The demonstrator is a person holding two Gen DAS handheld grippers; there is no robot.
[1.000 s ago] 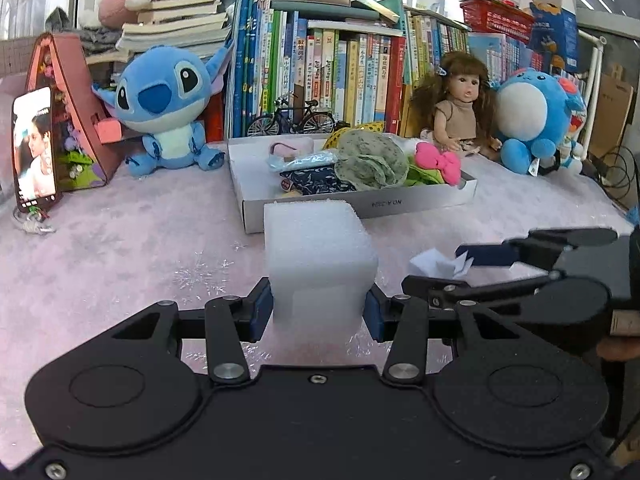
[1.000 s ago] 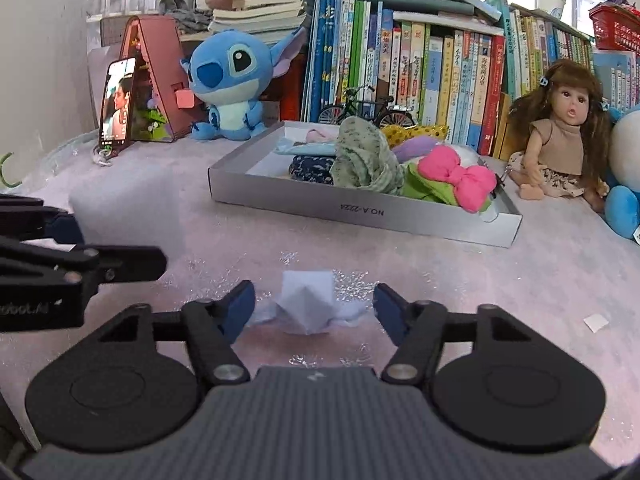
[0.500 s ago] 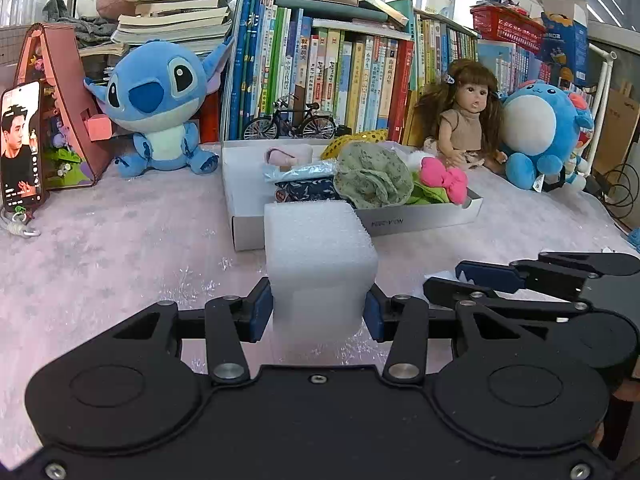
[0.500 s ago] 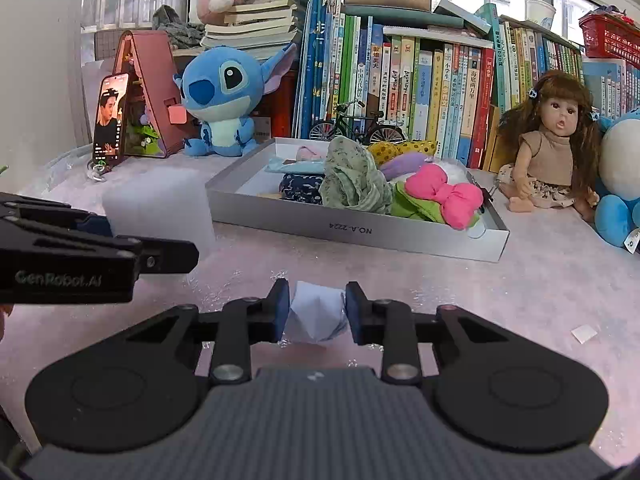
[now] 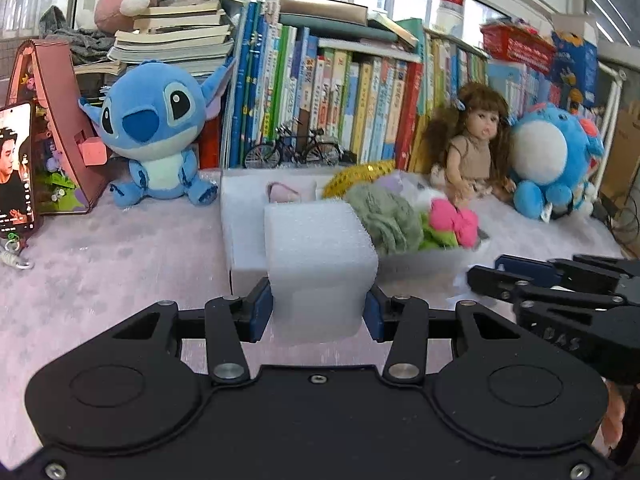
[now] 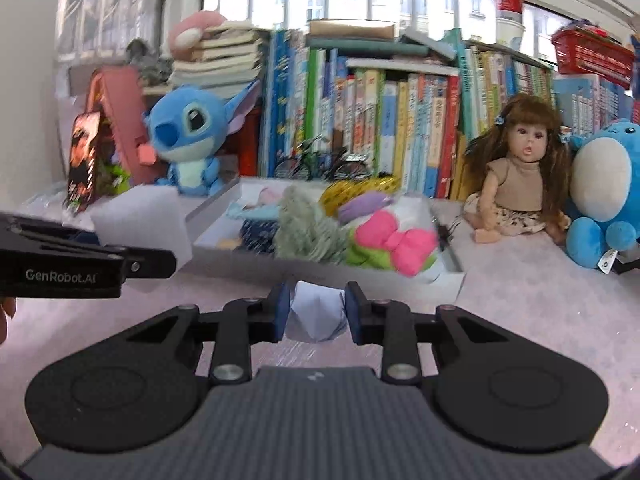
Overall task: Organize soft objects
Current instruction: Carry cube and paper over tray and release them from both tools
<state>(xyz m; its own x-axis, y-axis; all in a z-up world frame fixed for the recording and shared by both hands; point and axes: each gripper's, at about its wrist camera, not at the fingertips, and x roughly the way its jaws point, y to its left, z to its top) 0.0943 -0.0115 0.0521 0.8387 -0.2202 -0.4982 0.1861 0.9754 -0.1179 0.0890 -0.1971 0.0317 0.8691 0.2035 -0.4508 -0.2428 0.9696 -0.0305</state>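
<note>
My left gripper [image 5: 318, 312] is shut on a white foam block [image 5: 320, 264] and holds it above the pink table, close in front of the shallow white box [image 5: 240, 248]. My right gripper [image 6: 316, 312] is shut on a small pale blue crumpled cloth [image 6: 318, 314], lifted in front of the same box [image 6: 448, 276]. The box holds soft items: a green knit cloth [image 6: 308, 236], a pink bow [image 6: 394, 242], a dark blue patterned cloth [image 6: 258, 232]. The foam block also shows at the left of the right wrist view [image 6: 140, 220], with the left gripper [image 6: 100, 264] below it.
A blue Stitch plush [image 5: 154, 136], a row of books [image 5: 340, 92], a doll [image 5: 472, 148] and a round blue plush [image 5: 556, 160] line the back. A phone [image 5: 16, 168] leans on a pink stand at the left. A toy bicycle [image 5: 296, 152] stands behind the box.
My right gripper closed on the pale blue cloth and lifted it. Both grippers moved forward and up toward the box, the left still holding the foam block.
</note>
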